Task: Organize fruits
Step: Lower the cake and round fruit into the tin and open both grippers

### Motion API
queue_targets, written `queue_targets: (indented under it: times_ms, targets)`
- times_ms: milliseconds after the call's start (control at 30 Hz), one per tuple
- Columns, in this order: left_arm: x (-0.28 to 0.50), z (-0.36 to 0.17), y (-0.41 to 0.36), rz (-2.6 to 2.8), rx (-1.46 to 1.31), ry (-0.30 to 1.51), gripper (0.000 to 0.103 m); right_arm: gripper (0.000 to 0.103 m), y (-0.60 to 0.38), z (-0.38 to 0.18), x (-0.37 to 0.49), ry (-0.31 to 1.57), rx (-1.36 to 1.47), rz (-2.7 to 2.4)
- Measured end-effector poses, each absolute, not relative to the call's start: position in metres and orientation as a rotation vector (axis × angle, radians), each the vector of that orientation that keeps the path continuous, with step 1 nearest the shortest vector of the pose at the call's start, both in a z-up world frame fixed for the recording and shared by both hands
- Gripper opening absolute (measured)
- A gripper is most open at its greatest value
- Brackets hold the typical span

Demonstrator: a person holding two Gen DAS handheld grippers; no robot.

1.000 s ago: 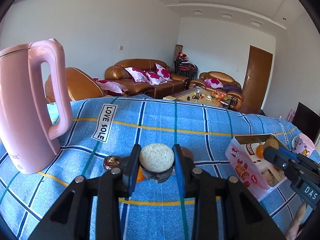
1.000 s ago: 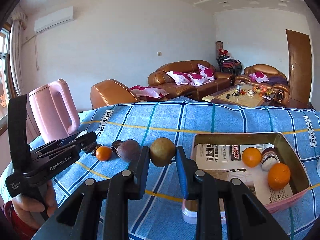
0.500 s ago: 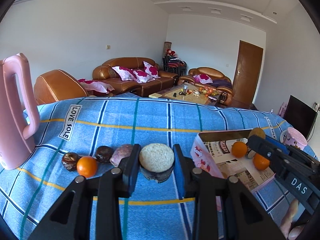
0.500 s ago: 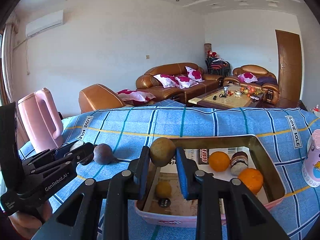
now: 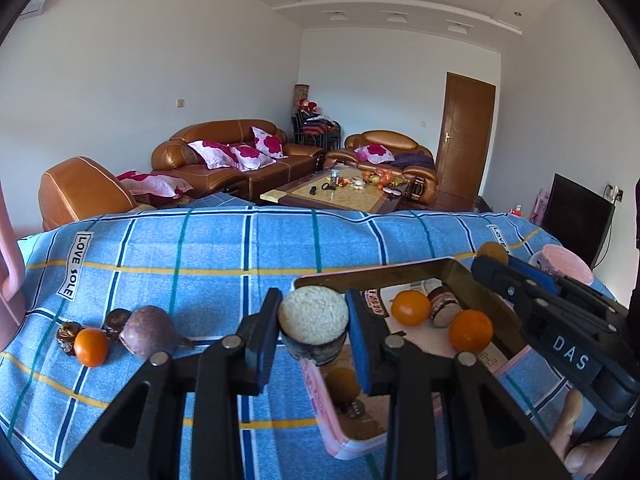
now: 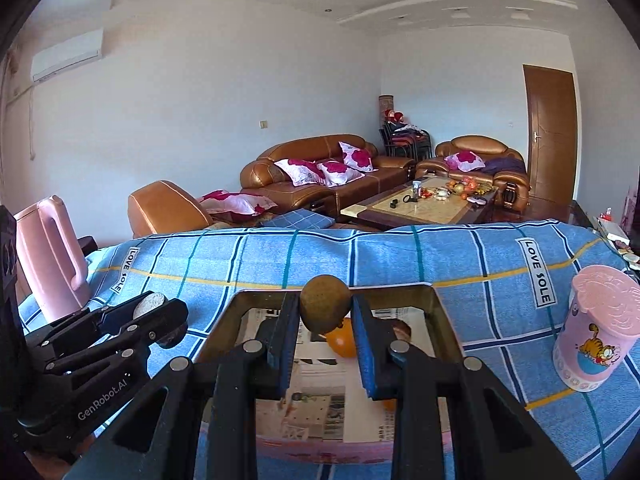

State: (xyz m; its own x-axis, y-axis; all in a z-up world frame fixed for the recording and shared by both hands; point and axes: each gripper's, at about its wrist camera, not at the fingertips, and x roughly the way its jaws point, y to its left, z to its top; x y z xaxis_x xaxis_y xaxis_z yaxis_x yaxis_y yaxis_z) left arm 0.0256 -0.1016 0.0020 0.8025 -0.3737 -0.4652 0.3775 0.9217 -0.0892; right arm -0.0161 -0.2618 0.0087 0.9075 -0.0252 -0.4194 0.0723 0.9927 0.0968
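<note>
- Left wrist view: your left gripper [image 5: 313, 330] jaws pinch a halved fruit [image 5: 313, 321] over the box's [image 5: 320, 404] near-left rim.
- Right gripper [image 6: 325, 322] jaws pinch a brown fruit [image 6: 325, 307] above the box; lower both, then release.

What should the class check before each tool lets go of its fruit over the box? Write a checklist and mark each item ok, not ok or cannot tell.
1. Left tool shut on the cut fruit: ok.
2. Right tool shut on the brown fruit: ok.
3. Right tool above the open box: ok.
4. Left tool fully over the box: cannot tell, it sits about at the near left wall.
5. Free floor in the box beside the two oranges: ok.
6. All loose fruit collected: not ok, the purple fruit and a small orange lie on the cloth.
</note>
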Motion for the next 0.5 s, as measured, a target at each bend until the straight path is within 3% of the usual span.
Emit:
queue_targets:
  times_ms: [500]
  targets:
    - [0.037,-0.013,-0.163,-0.409,0.088,0.579,0.034,0.028,-0.316,-0.004,-0.002,0.535,0.167,-0.1]
